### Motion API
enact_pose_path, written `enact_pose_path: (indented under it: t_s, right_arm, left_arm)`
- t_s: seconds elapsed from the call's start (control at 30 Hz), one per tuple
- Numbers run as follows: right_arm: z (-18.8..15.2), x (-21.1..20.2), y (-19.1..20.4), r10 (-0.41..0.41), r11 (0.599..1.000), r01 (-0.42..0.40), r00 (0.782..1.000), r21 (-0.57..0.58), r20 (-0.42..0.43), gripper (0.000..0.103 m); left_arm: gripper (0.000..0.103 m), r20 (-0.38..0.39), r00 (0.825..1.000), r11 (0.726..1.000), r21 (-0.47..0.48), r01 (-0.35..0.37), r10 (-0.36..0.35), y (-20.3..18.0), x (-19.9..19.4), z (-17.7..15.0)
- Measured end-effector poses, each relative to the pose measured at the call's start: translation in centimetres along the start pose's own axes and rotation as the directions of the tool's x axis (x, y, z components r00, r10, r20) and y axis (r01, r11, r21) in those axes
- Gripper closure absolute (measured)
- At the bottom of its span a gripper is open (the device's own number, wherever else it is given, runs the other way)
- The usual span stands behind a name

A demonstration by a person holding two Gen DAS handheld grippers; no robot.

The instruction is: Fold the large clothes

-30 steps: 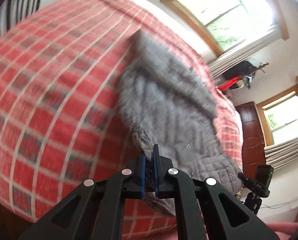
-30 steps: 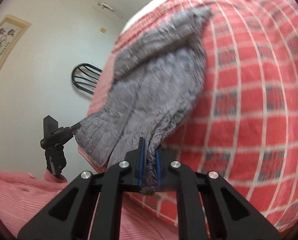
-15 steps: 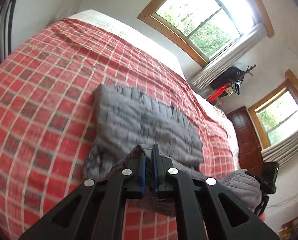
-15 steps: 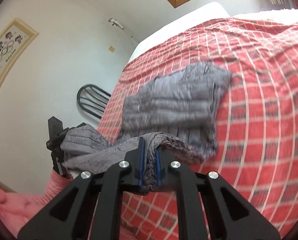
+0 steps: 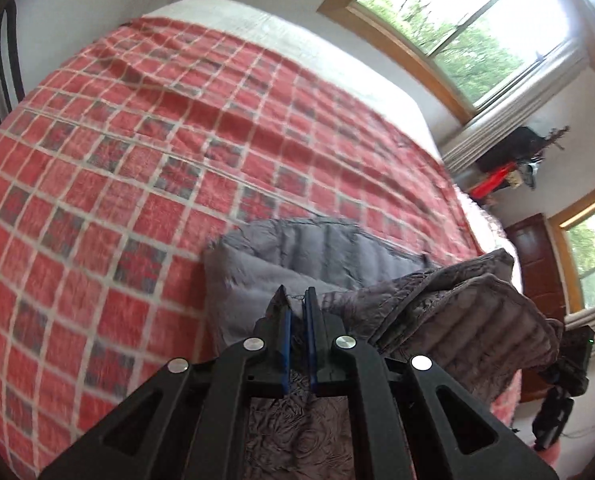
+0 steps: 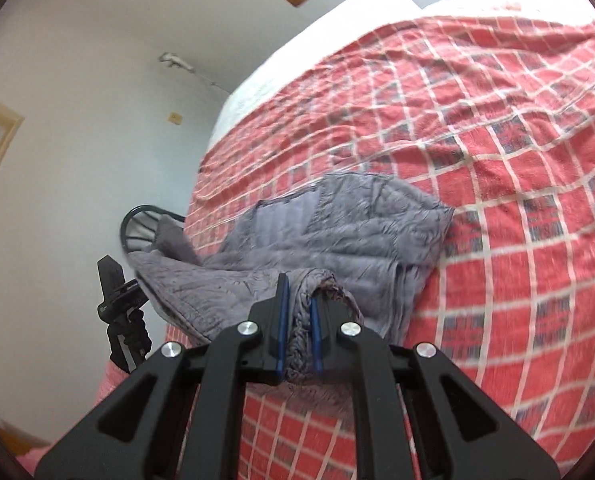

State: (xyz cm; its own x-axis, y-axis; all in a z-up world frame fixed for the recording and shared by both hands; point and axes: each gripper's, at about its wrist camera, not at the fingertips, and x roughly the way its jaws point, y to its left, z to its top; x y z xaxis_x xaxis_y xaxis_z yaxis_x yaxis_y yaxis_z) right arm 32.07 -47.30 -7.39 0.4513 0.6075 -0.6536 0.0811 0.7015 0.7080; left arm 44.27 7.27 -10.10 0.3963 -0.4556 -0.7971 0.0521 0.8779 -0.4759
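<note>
A grey quilted jacket [image 5: 317,248] lies doubled over on the red checked bedspread [image 5: 137,140]. My left gripper [image 5: 295,300] is shut on a thin edge of the jacket, and the raised fold runs off to the right. In the right wrist view the jacket [image 6: 357,232] lies bunched near the bed's left side. My right gripper [image 6: 299,288] holds a thick bunch of its hem; its jaws are opening, and cloth still fills the gap and touches both pads. The other gripper [image 6: 121,300] shows at the left, beside the fold.
The bedspread [image 6: 517,160] stretches wide beyond the jacket. A black chair [image 6: 141,228] stands at the bed's left side. A window [image 5: 457,20], a dark wooden door [image 5: 537,260] and a cluttered shelf [image 5: 509,168] lie past the bed.
Both grippers have carried the jacket's lower edge forward over the bed. The jacket, hanging stretched a second ago, now lies folded over itself. The cloth in the right gripper looks looser.
</note>
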Motion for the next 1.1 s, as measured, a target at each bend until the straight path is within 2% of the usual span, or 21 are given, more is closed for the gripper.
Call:
enact_pose_path:
  t_s: [0.1,0.17,0.23,0.33,0.37,0.43,0.47,0.5,0.53,0.63,0.73,0.83,0.93,0.97,1.0,1.03,1.1]
  right_arm:
    - [1.3,2.0,-1.5,-0.026,0.998,0.027,0.999,0.053,-0.027,0.086]
    - [1.8,2.6,-2.5,0.002,0.995,0.002,0.999,0.101,-0.038,0.082]
    - [2.2,2.8,-3.5,0.032,0.988,-0.025,0.999,0.15,-0.044,0.079]
    - [2.4,2.4,-3.8,0.058,0.987,-0.05,0.997,0.155,-0.044,0.075]
    - [2.4,2.2,-3.9,0.074,0.986,-0.066,0.996,0.156,-0.04,0.07]
    - [2.4,1.6,-3.8,0.098,0.984,-0.094,0.995,0.154,-0.019,0.052]
    - [2.4,1.1,-3.6,0.098,0.984,-0.097,0.995,0.149,0.003,0.023]
    - [2.3,0.2,-3.4,0.059,0.989,-0.066,0.997,0.129,0.056,0.004]
    - [2.2,-0.6,-3.0,0.026,0.995,-0.035,0.995,0.097,0.096,0.004]
    - [1.9,-0.9,-2.5,-0.044,0.997,0.04,0.996,0.059,0.077,0.004]
    - [0.8,0.2,-2.0,-0.124,0.992,0.124,0.991,-0.004,0.042,0.005]
    - [-0.5,2.3,-1.9,-0.148,0.988,0.148,0.989,-0.039,-0.005,0.006]
    - [-1.4,4.8,-2.0,-0.199,0.979,0.196,0.979,-0.056,-0.05,0.006]
    - [-1.6,5.4,-2.0,-0.209,0.977,0.205,0.976,-0.061,-0.061,0.012]
    - [-1.8,6.4,-2.0,-0.223,0.974,0.218,0.971,-0.066,-0.082,0.026]
    - [-1.9,7.1,-2.1,-0.237,0.971,0.232,0.966,-0.066,-0.101,0.033]
    - [-2.0,8.4,-2.2,-0.274,0.961,0.268,0.954,-0.064,-0.123,0.053]
  left_arm:
    - [0.096,-0.041,0.999,1.0,-0.023,-0.012,0.011,0.6,2.4,1.0]
    - [0.094,-0.06,0.998,0.999,-0.029,-0.014,0.012,0.8,3.1,1.3]
    - [0.092,-0.074,0.997,0.999,-0.049,0.02,-0.024,1.1,3.2,1.6]
    - [0.089,-0.072,0.995,0.997,-0.039,0.062,-0.065,1.1,2.2,1.9]
    - [0.089,-0.072,0.995,0.997,-0.038,0.071,-0.074,1.0,2.0,2.0]
    - [0.083,-0.067,0.995,0.997,-0.024,0.073,-0.075,1.0,1.4,1.9]
    - [0.08,-0.062,0.996,0.998,-0.012,0.058,-0.059,0.9,1.2,1.8]
    - [0.069,-0.051,0.998,0.999,0.0,0.039,-0.039,0.8,0.9,1.7]
    - [0.064,-0.03,0.999,1.0,0.016,0.013,-0.013,0.8,0.4,1.6]
    - [0.063,0.004,0.999,0.998,0.055,-0.037,0.037,0.7,-0.5,0.9]
    - [0.062,-0.025,0.995,0.989,0.119,-0.092,0.096,0.2,0.5,-0.6]
    - [0.061,-0.043,0.983,0.97,0.177,-0.168,0.178,-0.4,1.8,-2.5]
    - [0.059,-0.062,0.981,0.967,0.188,-0.17,0.185,-0.6,2.6,-4.1]
    - [0.06,-0.065,0.982,0.968,0.187,-0.165,0.18,-0.7,2.8,-4.5]
    - [0.062,-0.055,0.981,0.966,0.193,-0.175,0.188,-1.0,2.9,-4.9]
    - [0.064,-0.045,0.979,0.961,0.201,-0.188,0.2,-1.3,2.9,-5.1]
    - [0.085,-0.027,0.978,0.956,0.217,-0.197,0.207,-2.0,2.9,-5.3]
